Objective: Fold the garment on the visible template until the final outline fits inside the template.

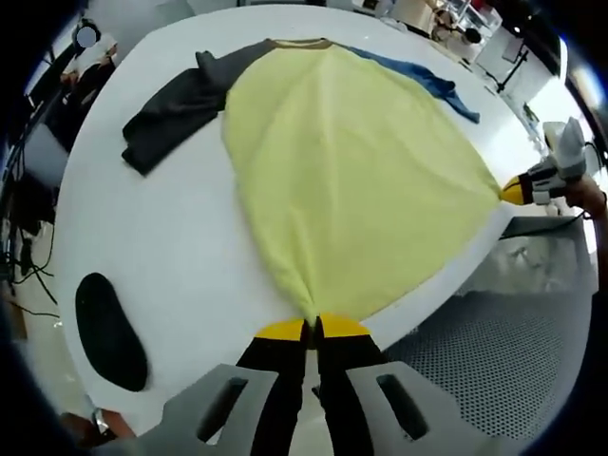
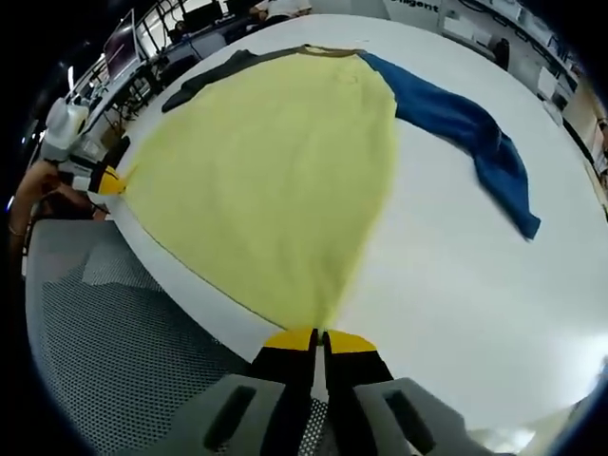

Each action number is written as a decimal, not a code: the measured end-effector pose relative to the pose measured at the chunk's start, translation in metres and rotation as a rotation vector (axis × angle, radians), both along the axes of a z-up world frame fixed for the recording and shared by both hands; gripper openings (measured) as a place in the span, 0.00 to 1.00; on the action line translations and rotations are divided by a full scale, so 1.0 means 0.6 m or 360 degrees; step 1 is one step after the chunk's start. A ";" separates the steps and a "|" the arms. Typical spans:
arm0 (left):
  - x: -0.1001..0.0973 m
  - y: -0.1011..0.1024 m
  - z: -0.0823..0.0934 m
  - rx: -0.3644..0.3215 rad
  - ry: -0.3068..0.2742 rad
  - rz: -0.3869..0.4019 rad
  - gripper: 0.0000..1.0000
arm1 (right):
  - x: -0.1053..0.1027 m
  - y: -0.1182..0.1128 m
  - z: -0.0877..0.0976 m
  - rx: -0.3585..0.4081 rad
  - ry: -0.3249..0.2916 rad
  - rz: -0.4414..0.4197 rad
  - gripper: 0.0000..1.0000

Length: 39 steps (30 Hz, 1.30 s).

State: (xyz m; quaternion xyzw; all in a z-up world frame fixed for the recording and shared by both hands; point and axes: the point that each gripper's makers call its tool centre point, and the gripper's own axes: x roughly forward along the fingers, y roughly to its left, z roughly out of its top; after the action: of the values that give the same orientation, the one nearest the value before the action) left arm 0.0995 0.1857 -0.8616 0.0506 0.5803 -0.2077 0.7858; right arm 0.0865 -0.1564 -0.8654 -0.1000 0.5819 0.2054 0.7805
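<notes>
Right now the garment lies spread on the white table, its yellow body reaching from the collar near the far edge down to the near edge. The left gripper is clenched on one hem corner at the near edge, jaws pressed together over the cloth. The right gripper is likewise clamped on the other hem corner, just at the table's edge. The dark grey sleeve rests toward the far left of the table, the blue sleeve toward the far right. A black oval patch sits near the left corner. Perforated grey flooring shows beyond the edge.
</notes>
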 end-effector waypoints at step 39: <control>-0.016 -0.006 -0.007 -0.0076 -0.0011 0.0154 0.14 | -0.013 0.008 0.002 0.0121 0.0018 -0.0010 0.12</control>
State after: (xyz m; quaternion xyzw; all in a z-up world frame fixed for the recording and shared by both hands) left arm 0.0896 0.1820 -0.8659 0.0044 0.5742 -0.1832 0.7980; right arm 0.0787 -0.1515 -0.8640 -0.0673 0.5784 0.2254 0.7811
